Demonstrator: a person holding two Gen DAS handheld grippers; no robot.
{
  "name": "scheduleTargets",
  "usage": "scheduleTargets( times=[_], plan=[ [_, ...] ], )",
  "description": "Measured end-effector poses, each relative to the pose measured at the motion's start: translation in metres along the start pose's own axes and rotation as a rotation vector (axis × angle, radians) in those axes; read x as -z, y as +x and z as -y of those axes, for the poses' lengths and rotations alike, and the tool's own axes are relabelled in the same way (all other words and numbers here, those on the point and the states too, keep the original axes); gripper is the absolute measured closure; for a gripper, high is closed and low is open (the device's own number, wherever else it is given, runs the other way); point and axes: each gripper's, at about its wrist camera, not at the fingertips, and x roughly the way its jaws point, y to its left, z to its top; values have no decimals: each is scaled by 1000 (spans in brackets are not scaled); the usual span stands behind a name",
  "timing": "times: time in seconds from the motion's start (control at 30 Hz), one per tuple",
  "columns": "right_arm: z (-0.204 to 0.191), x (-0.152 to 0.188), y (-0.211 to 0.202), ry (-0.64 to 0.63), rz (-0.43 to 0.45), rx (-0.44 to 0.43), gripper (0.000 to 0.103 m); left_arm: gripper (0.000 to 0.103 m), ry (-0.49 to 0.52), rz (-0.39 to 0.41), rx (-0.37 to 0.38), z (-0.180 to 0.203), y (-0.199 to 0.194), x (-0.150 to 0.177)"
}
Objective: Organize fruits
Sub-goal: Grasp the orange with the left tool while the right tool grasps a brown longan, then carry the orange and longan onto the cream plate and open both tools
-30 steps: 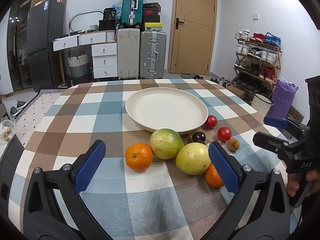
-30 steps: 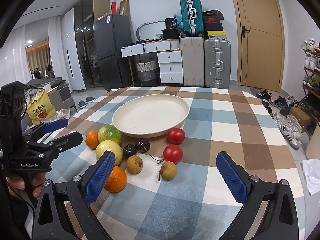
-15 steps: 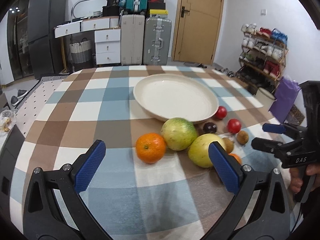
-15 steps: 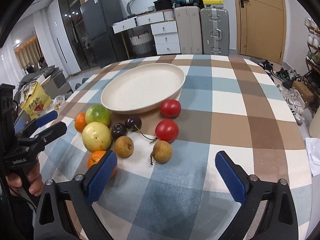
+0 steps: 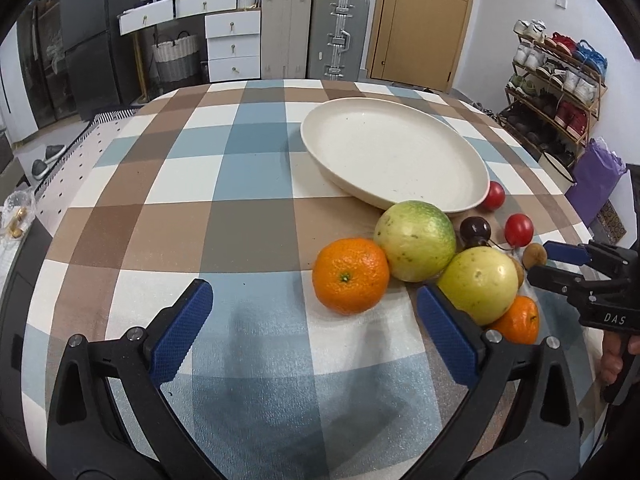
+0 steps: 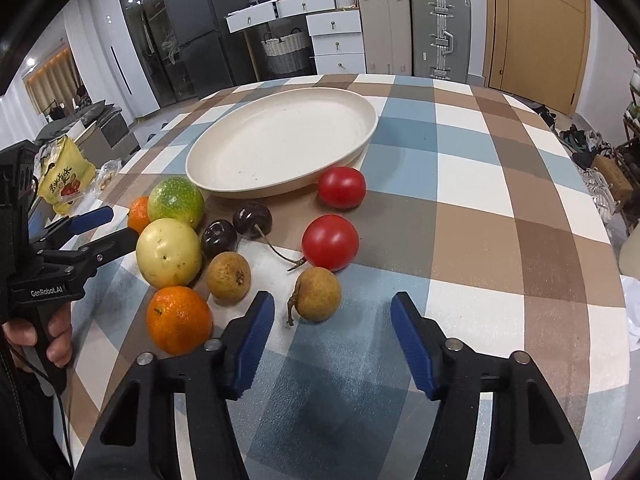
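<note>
Reading off my left gripper (image 6: 102, 226) first: white letters "GenRobot.AI" along the side of its black body, seen from my right wrist view. Over on my right gripper (image 5: 560, 262), the black body shows "DAS" in pale capitals. There's a yellow bag (image 6: 64, 176) off the table's far side with red characters printed on it, but I can't make them out.

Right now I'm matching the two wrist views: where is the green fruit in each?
Left wrist: green fruit sits right of centre, just below the plate's near rim, beside an orange.
Right wrist: green fruit sits at left, below the plate's left rim.
Shared landmark: the cream plate.
</note>
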Motion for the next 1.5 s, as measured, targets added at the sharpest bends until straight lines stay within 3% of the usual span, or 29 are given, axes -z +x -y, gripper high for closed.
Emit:
scheduleTargets(
  times=[0.13,0.27,0.33,0.37,0.4,0.53,0.93,1.5],
  plan=[
    [0,-1,1,-6,1,-11,48,15,16,-17,22,1,6,-4],
    [-3,-2,2,-28,-2,1,51,32,29,-54,46,4,14,-5],
    [-5,-3,2,-36,-6,-4,58,44,32,-58,74,5,15,-5],
    [-5,-3,2,-38,-6,-8,59,59,31,-57,86,6,15,-5],
    [-6,-3,2,-43,-6,-7,64,65,28,-59,107,6,16,-5],
    [-8,-3,3,-50,-1,-26,76,66,20,-56,118,6,17,-5],
    [-9,0,-14,-37,56,-72,77,67,-6,11,129,-1,-9,-6],
    [-12,-33,-37,-35,139,-103,77,67,7,107,126,10,-34,-37]
  ],
)
